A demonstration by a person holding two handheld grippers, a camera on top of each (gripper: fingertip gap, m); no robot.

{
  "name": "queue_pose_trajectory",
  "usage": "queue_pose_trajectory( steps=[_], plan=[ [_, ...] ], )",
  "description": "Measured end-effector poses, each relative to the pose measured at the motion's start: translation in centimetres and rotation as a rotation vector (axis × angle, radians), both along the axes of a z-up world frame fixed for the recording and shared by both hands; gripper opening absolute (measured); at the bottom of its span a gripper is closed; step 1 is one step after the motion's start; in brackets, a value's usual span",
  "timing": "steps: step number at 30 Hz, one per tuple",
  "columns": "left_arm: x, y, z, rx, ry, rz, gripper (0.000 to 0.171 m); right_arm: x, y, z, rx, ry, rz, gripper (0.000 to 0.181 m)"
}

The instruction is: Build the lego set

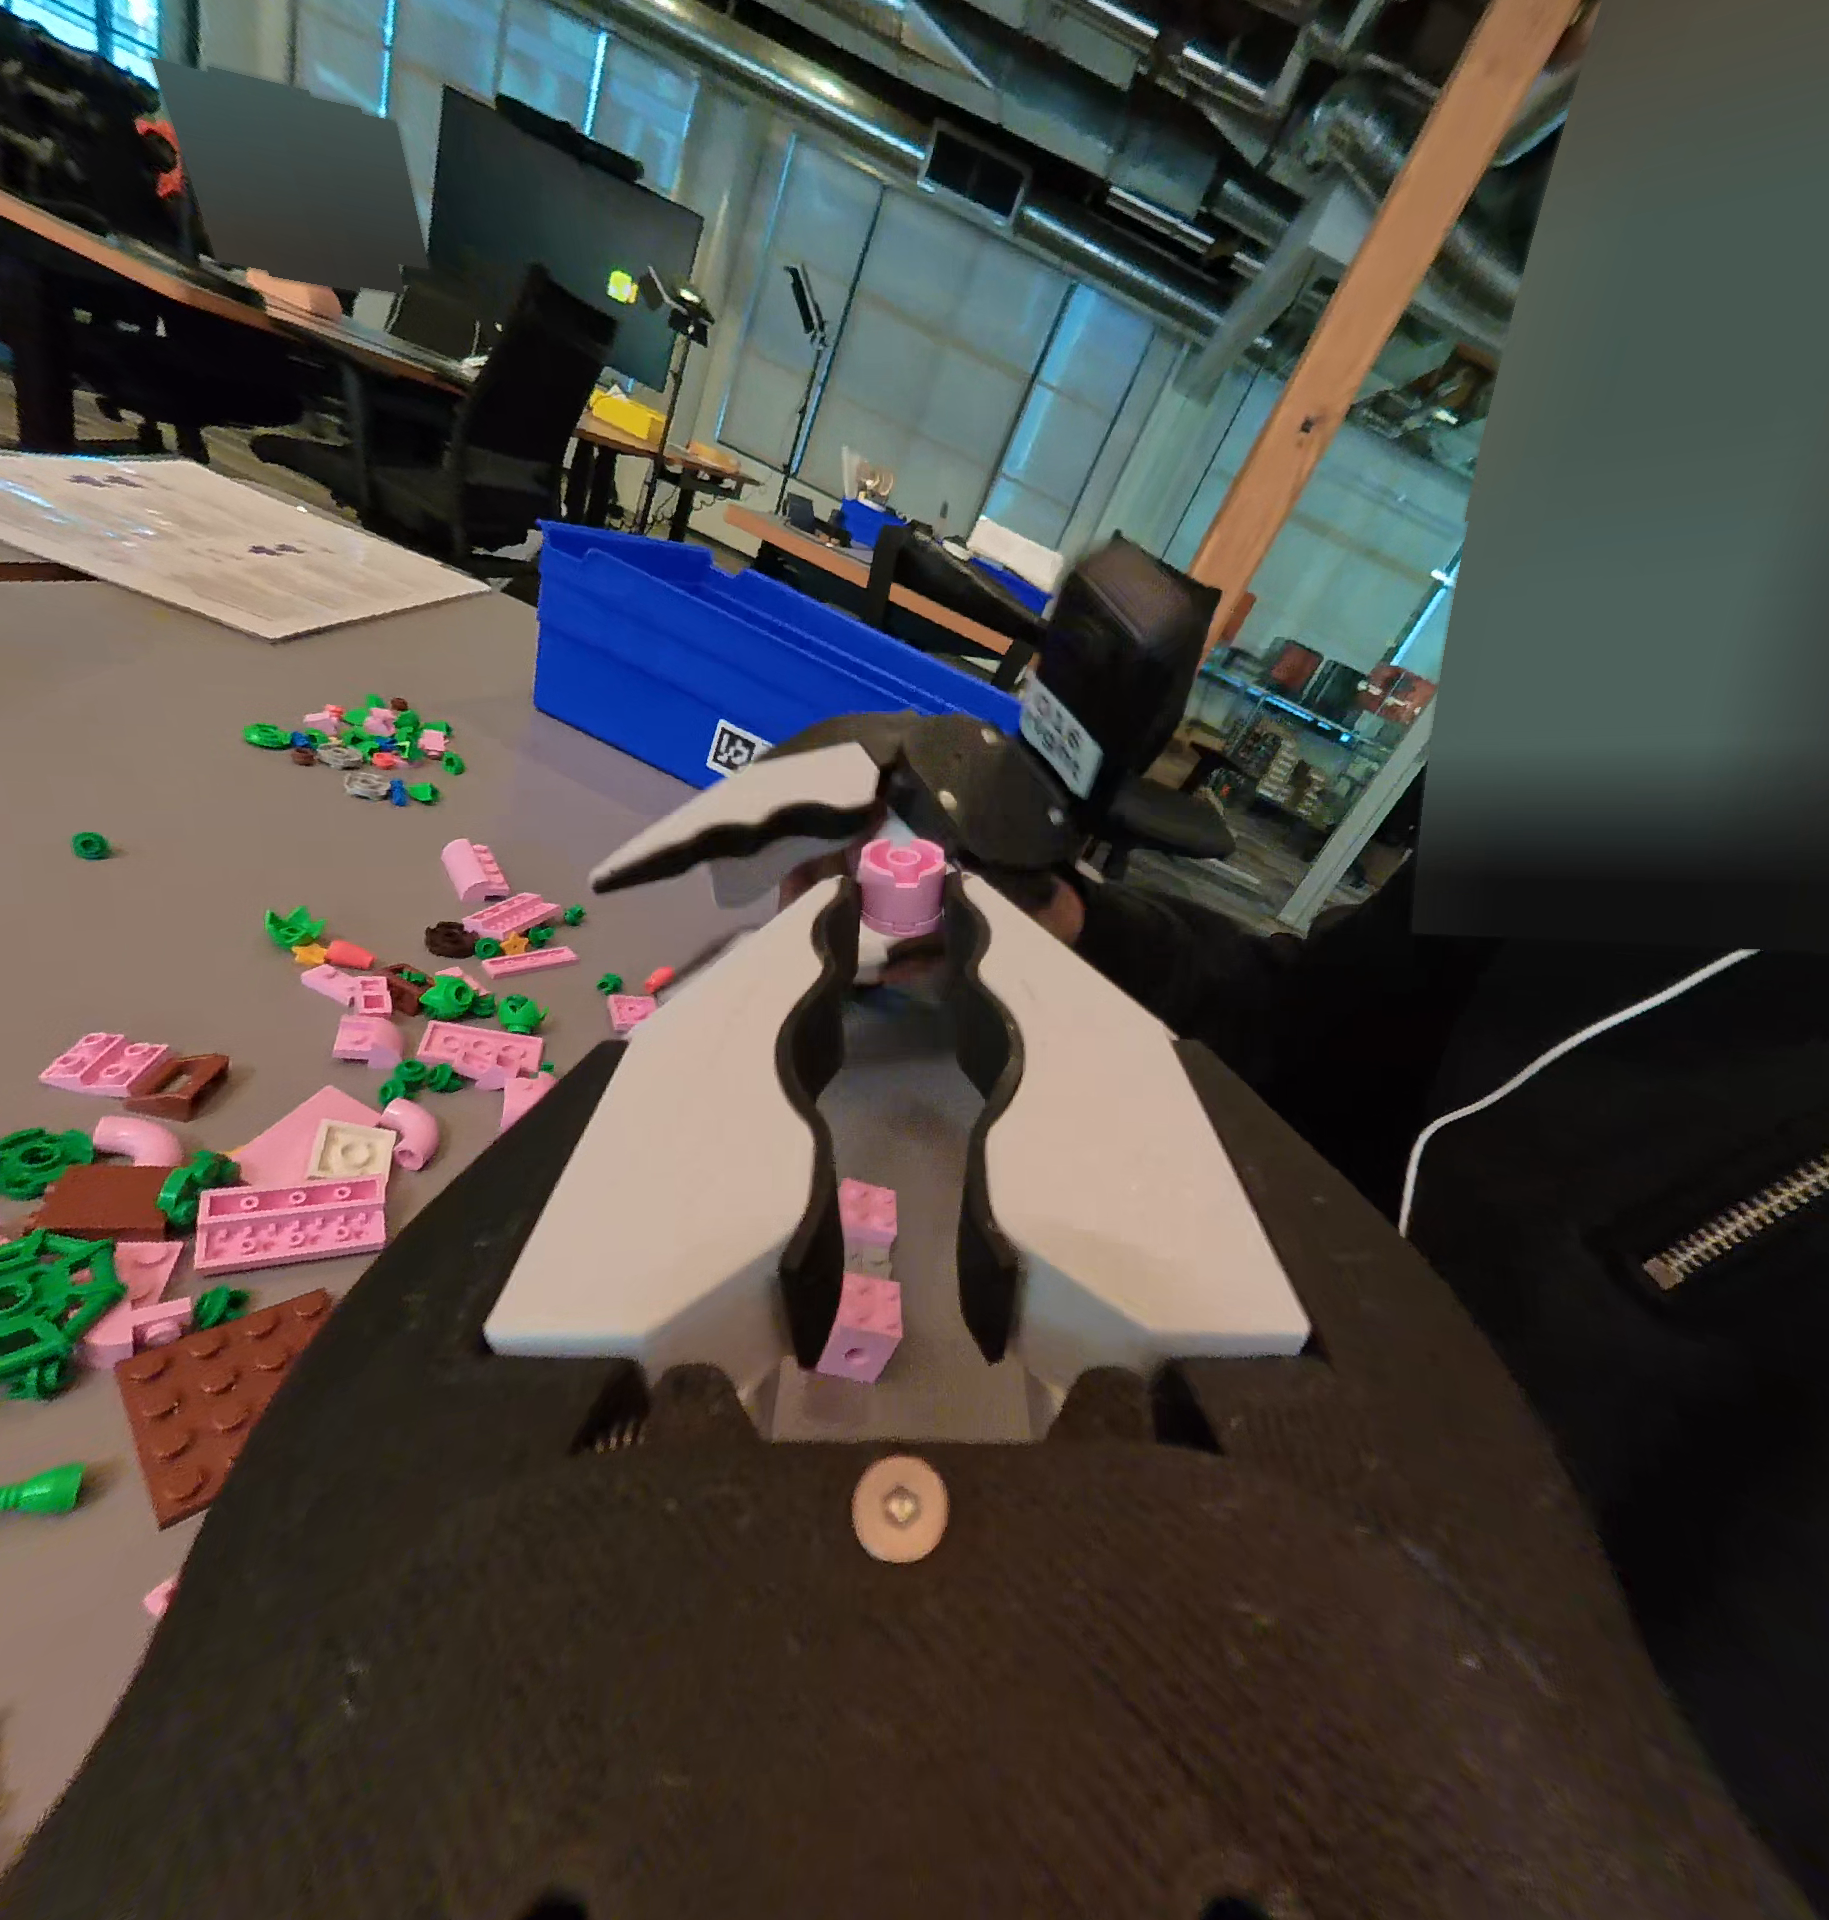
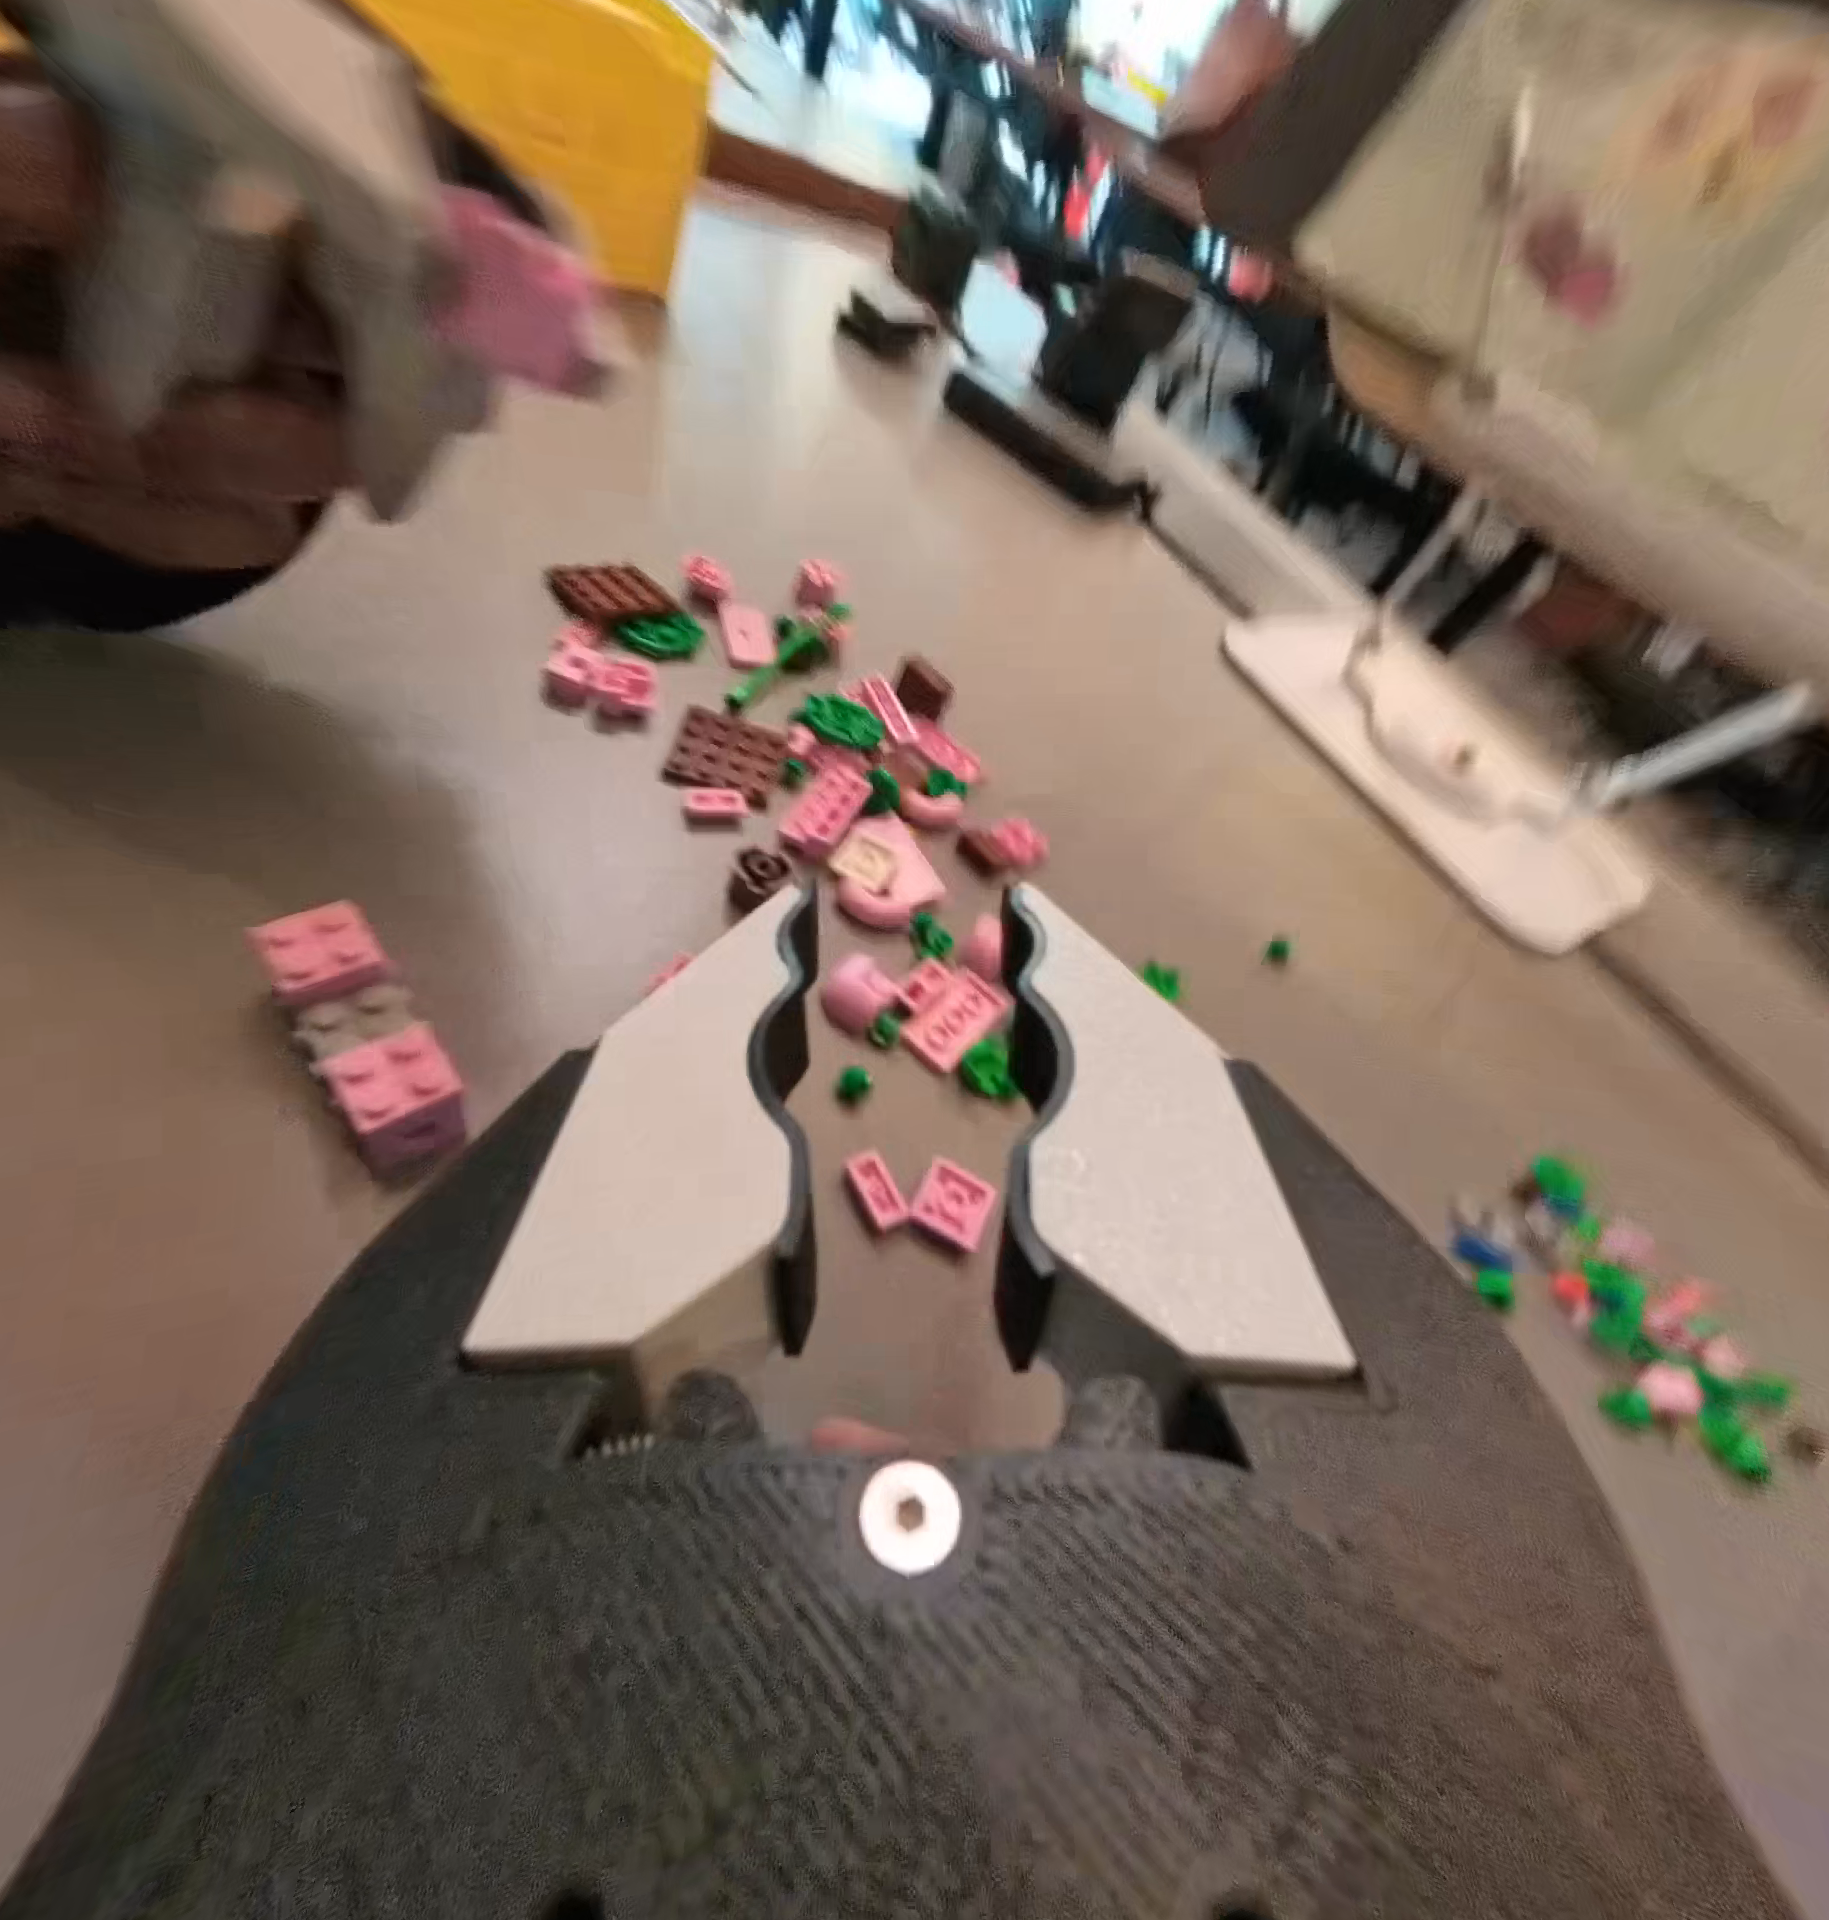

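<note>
Lego round pink piece (image 1: 897, 888) pinched by left fingers (image 1: 837, 925); right fingers (image 2: 796, 914) apart, empty.

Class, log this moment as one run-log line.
left claw: shut on round pink Lego brick | right claw: open, empty | pink-grey brick stack: on table

Right wrist view motion-blurred; left gripper (image 2: 453, 343) smeared, its pink piece (image 2: 520, 301) unidentifiable.
</note>
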State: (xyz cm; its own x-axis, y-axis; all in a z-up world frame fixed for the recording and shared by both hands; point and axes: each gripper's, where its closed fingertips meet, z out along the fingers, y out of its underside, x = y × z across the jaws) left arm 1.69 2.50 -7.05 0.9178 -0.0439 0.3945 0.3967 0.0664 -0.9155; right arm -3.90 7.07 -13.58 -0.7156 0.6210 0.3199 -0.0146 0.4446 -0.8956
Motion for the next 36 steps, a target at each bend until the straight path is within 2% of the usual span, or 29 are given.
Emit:
queue_pose_trajectory(
  steps=[2,5,7,9,11,15,19,22,28,36],
  plan=[
    [-0.1,0.1,-0.2,-0.02,0.017,0.013,0.013,-1.5,1.8,0.2,-0.123,-0.134,-0.079,0.035],
    [0.0,0.2,-0.5,-0.045,0.038,0.019,0.014,-3.9,5.7,1.1,-0.324,-0.22,-0.231,0.029],
    [0.1,0.4,-0.7,-0.056,0.047,0.017,0.014,-5.7,8.9,0.6,-0.323,-0.233,-0.349,0.029],
    [0.3,0.5,-0.8,-0.068,0.058,0.015,0.014,-7.5,12.1,0.1,-0.265,-0.197,-0.482,0.021],
    [0.4,0.6,-1.0,-0.079,0.069,0.012,0.014,-8.7,13.3,-0.5,-0.195,-0.186,-0.531,0.017],
    [0.5,0.7,-1.1,-0.092,0.085,0.016,0.014,-10.6,13.6,-2.5,-0.144,-0.301,-0.559,0.027],
    [0.7,0.6,-1.0,-0.082,0.084,0.007,0.014,-12.3,14.0,-2.7,-0.224,-0.369,-0.56,0.027],
    [0.8,0.6,-0.9,-0.078,0.095,0.005,0.013,-12.6,14.1,-2.8,-0.228,-0.375,-0.559,0.033],
    [1.0,0.9,-1.3,-0.107,0.116,0.004,0.014,-12.1,13.4,-1.9,-0.153,-0.263,-0.538,0.036],
    [1.6,1.3,-1.7,-0.145,0.182,0.001,0.014,-11.8,13.7,-1.5,-0.253,-0.294,-0.519,0.037]
  ],
)
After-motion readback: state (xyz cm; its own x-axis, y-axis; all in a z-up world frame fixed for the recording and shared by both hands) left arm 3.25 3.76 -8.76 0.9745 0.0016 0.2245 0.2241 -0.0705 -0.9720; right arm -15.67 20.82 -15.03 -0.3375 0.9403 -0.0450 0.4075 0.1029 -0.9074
